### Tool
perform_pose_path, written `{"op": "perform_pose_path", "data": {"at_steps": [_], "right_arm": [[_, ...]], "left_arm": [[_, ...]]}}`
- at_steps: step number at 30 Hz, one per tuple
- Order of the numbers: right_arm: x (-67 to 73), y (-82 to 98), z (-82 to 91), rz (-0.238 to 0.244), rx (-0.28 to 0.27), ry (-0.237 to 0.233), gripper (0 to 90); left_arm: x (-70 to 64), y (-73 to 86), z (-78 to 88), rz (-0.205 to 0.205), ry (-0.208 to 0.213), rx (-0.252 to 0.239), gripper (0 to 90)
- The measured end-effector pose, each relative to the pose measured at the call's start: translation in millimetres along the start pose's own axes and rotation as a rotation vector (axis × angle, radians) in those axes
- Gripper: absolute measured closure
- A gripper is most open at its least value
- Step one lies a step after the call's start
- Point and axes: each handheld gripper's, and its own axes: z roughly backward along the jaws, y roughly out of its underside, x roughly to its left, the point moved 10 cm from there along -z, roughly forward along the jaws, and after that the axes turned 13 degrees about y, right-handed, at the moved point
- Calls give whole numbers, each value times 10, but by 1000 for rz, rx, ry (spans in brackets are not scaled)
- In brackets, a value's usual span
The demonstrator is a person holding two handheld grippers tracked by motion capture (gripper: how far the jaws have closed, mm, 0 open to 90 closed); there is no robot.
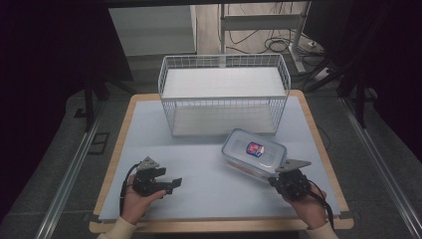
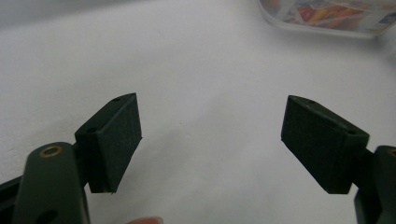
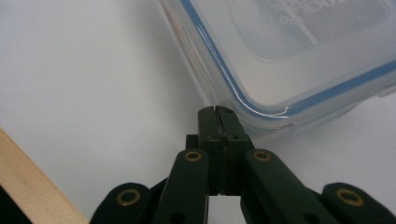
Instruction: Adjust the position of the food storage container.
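Two hand-held grippers over a pale worktop (image 1: 149,124), with a wire basket and a lidded plastic box.

The white wire basket (image 1: 224,94) stands at the far side of the worktop, well beyond both sets of jaws. The clear plastic box (image 1: 254,152) with a blue-seamed lid (a red and blue label sits on top) lies tilted on the mat, directly ahead of the right gripper (image 1: 272,180); in the right gripper view its jaws are pressed together with nothing between them, their tips at the box's near corner (image 3: 261,107), though I cannot tell whether they touch it. The left gripper (image 2: 210,140) has its jaws spread wide with bare mat between them, the box well ahead and off to their right.
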Motion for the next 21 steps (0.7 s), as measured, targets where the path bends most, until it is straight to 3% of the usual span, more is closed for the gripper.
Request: {"op": "perform_pose_path", "data": {"at_steps": [10,21], "right_arm": [[-167,-5,-28,-39,-6,18,900],[-215,-4,-34,-48,-12,25,900]], "left_arm": [[-2,2,-11,0,2,0,200],[-1,4,-12,0,2,1,200]]}}
